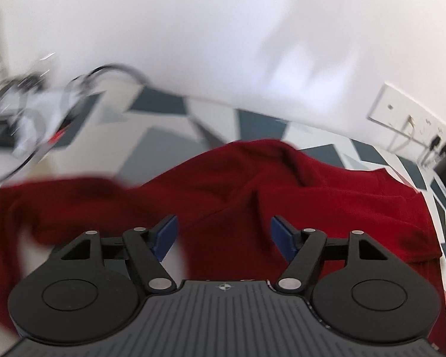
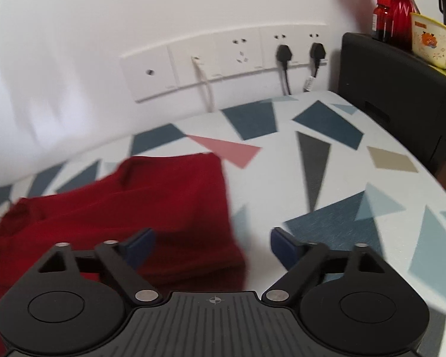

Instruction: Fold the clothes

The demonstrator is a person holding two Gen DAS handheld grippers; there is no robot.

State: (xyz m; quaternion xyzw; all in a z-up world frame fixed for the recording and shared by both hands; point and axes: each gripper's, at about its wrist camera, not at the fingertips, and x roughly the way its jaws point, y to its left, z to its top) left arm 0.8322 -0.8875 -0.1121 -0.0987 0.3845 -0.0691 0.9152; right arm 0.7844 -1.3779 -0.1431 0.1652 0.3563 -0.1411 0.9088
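A dark red garment (image 1: 252, 196) lies rumpled on the surface (image 2: 327, 184), which is covered in a white cloth printed with blue, grey and pink triangles. The left gripper (image 1: 223, 232) hangs over the garment's middle with its blue pads spread apart and nothing between them. The right gripper (image 2: 212, 245) is likewise parted and empty, above the garment's right edge, with a row of wall sockets (image 2: 223, 59) behind.

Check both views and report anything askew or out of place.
The red garment lies rumpled on the patterned table, with ridges and one part trailing off to the side. Both grippers, left and right, are open and empty.
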